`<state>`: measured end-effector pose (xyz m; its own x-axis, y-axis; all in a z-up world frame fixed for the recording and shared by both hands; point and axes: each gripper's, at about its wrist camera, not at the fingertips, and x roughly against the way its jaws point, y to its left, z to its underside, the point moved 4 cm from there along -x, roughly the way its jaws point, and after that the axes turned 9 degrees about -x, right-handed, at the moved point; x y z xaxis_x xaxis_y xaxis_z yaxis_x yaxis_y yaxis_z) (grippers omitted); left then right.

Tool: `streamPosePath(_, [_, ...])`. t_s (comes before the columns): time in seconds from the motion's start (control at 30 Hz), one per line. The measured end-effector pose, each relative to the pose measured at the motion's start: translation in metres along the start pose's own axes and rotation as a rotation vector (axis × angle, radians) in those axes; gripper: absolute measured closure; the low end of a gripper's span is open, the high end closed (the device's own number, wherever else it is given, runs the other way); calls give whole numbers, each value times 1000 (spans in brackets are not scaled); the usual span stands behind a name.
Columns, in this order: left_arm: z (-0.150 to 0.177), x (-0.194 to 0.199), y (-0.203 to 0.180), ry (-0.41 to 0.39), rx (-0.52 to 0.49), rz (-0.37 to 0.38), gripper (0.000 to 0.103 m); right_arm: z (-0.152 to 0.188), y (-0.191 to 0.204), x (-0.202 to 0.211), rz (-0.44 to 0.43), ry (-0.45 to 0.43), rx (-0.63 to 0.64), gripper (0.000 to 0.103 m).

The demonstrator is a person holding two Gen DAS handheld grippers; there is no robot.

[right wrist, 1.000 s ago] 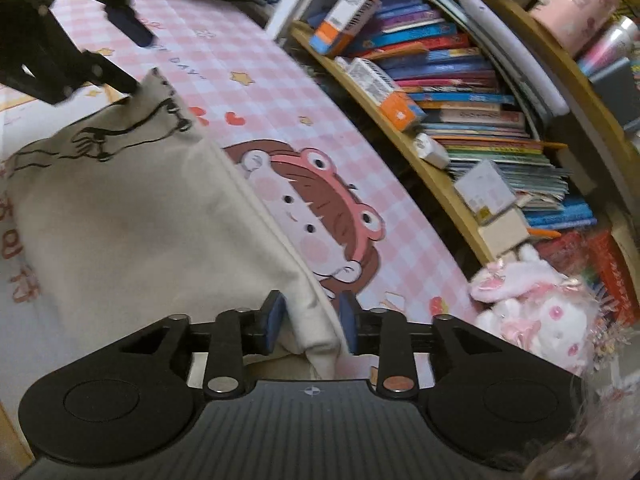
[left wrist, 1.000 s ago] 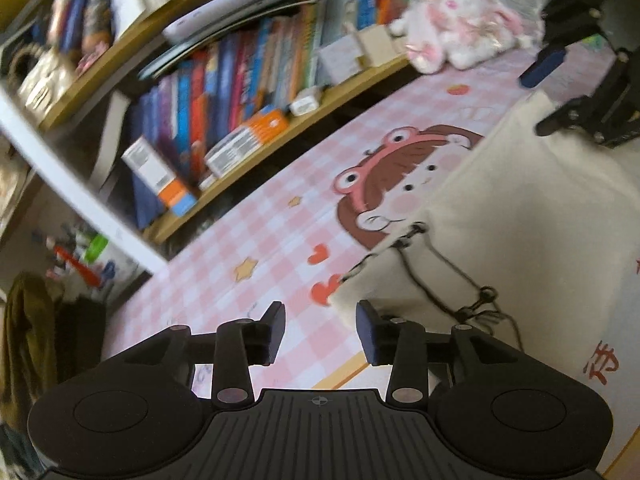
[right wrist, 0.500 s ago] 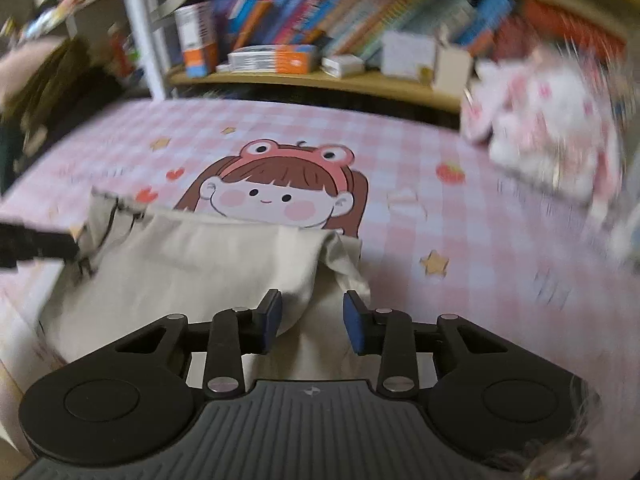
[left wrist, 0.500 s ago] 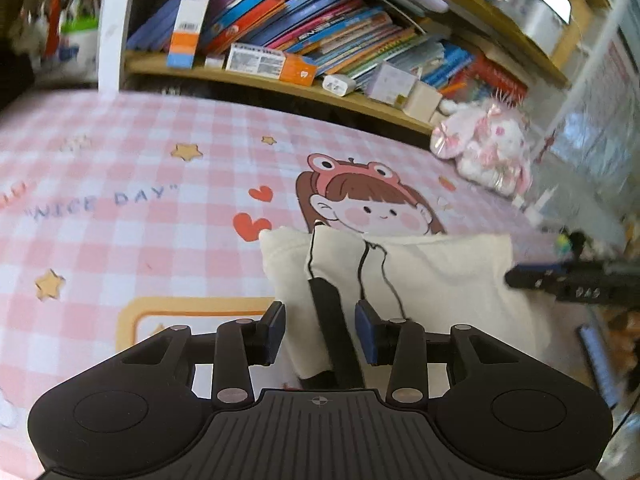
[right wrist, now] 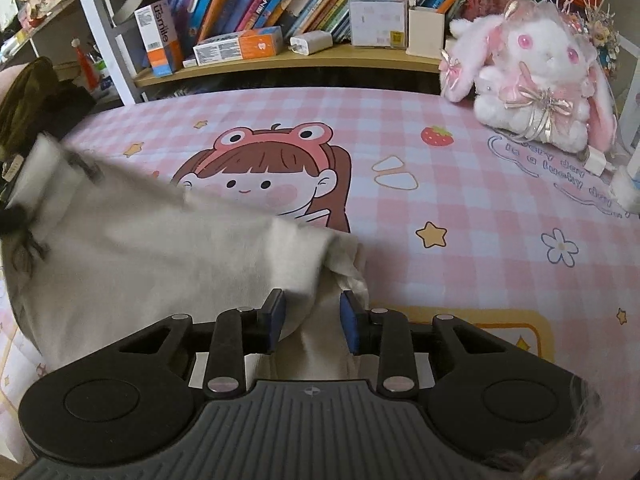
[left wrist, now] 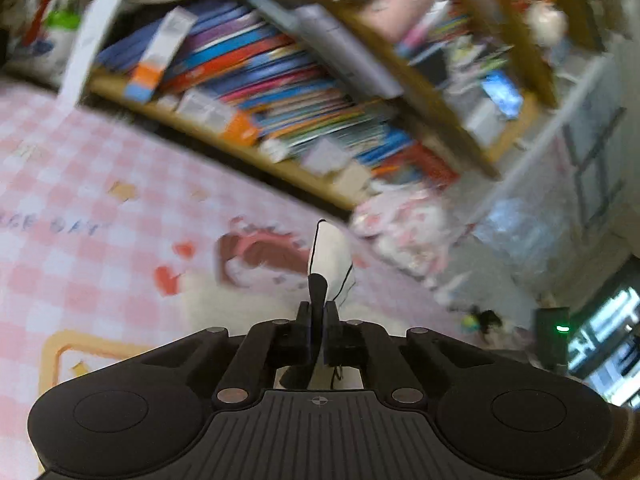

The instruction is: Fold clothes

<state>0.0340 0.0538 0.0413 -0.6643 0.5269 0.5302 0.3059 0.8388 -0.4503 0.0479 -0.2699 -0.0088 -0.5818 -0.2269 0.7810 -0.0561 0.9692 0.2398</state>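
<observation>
Since both corners are being grabbed right now, here's what worries me:
left gripper (left wrist: 318, 322): just snapped closed, clamped on a thin bit of the cream garment (right wrist: 160, 248), black strap included; could slip out once pulled.
right gripper (right wrist: 312, 320): jaws were closing moments ago, cloth bunched between them, pads not clearly squeezing yet; a lift now might drop that corner.
garment spot: lying on the pink checked bedsheet (right wrist: 460, 184), left edge raised, so an uneven tug skews the fold.

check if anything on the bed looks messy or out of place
Only the cream garment: its corner near the right hand-held gripper is crumpled and bunched rather than flat. The plush bunny sits upright, and nothing looks spilled or damaged.
</observation>
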Motion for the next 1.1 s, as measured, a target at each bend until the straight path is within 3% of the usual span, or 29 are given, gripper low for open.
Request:
streamPosePath(0.07, [8, -15, 15, 81, 21, -56, 97, 1, 0, -3, -1, 6, -5, 75])
streamPosePath(0.1, [11, -22, 23, 119, 33, -78, 89, 1, 1, -6, 1, 8, -3, 75])
streamPosePath(0.17, [7, -25, 25, 113, 27, -82, 88, 1, 2, -9, 11, 10, -3, 75])
streamPosePath(0.23, [-1, -27, 21, 94, -15, -68, 78, 0, 3, -9, 22, 11, -1, 75])
streamPosePath(0.27, [-6, -30, 20, 90, -40, -62, 68, 0, 3, -8, 27, 11, -1, 75])
streamPosePath(0.33, [-12, -37, 20, 84, -61, -51, 64, 0, 3, -5, 35, 8, -7, 75])
streamPosePath(0.43, [-19, -46, 24, 80, -44, -36, 65, 2, 0, 1, 50, 7, -23, 74])
streamPosePath(0.47, [-19, -48, 24, 76, -39, -24, 69, 4, 0, 3, 56, 8, -28, 74])
streamPosePath(0.5, [-19, -48, 25, 72, -34, -14, 80, 5, -1, 5, 62, 9, -33, 74])
streamPosePath(0.53, [-21, -47, 23, 59, -32, 6, 98, 6, -2, 8, 68, 10, -38, 74])
streamPosePath(0.63, [-29, -29, 12, -57, -35, 95, 98, 12, -9, 8, 90, 25, -63, 74])
streamPosePath(0.8, [-24, -49, 28, 68, -27, -25, 91, 18, -19, 8, 82, 28, -144, 73])
streamPosePath(0.87, [-26, -40, 26, 36, -33, 9, 79, 17, -20, 12, 68, 17, -164, 67])
streamPosePath(0.93, [-26, -29, 25, 5, -44, 23, 52, 17, -23, 19, 43, 5, -199, 53])
streamPosePath(1.1, [-11, -16, 41, 34, 28, -37, 37, 20, -38, 31, -56, 9, -339, 33])
